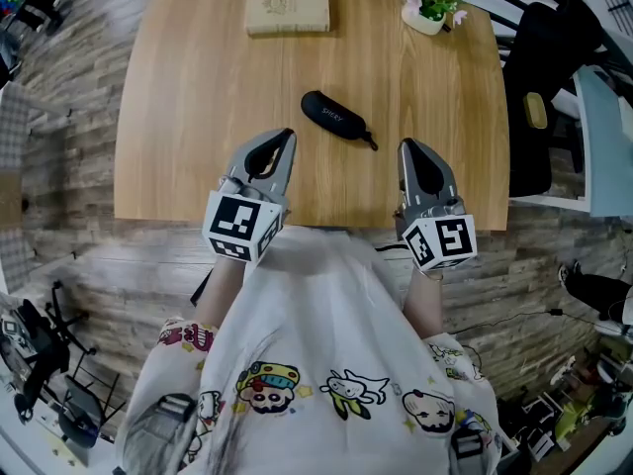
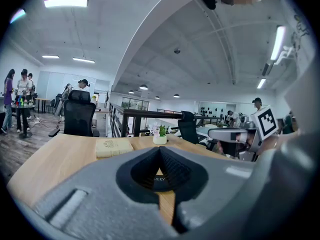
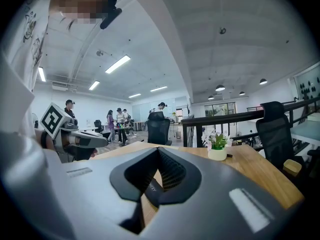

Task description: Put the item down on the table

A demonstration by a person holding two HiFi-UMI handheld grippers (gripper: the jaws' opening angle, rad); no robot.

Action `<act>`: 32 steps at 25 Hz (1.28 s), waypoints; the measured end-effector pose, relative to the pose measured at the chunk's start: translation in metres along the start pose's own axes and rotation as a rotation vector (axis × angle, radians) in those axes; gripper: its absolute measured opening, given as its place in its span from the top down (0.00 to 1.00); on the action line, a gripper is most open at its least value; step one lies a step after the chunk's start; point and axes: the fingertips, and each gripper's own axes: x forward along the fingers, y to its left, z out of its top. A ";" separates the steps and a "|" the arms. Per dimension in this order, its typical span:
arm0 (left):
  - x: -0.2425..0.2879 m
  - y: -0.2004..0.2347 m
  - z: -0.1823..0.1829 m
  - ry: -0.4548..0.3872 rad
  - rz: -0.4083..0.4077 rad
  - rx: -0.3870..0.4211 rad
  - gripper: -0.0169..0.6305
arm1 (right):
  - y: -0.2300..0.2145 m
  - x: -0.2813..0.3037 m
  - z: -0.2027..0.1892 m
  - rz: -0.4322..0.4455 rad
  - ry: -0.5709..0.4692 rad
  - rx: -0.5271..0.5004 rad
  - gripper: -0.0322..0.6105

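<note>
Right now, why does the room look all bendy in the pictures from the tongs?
Left gripper view: the wide lens curves the ceiling beam and blackens the corners. Right gripper view: same curving, and the right tongs up close look soft. Head view: the table edges bulge too.
</note>
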 end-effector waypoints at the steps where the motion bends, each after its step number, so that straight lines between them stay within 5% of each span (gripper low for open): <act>1: 0.000 0.000 0.000 0.000 0.000 0.000 0.98 | -0.001 0.000 0.000 -0.002 -0.001 0.003 0.94; 32: 0.009 0.003 -0.006 0.019 0.018 -0.003 0.98 | -0.008 0.010 -0.010 0.030 0.016 0.043 0.94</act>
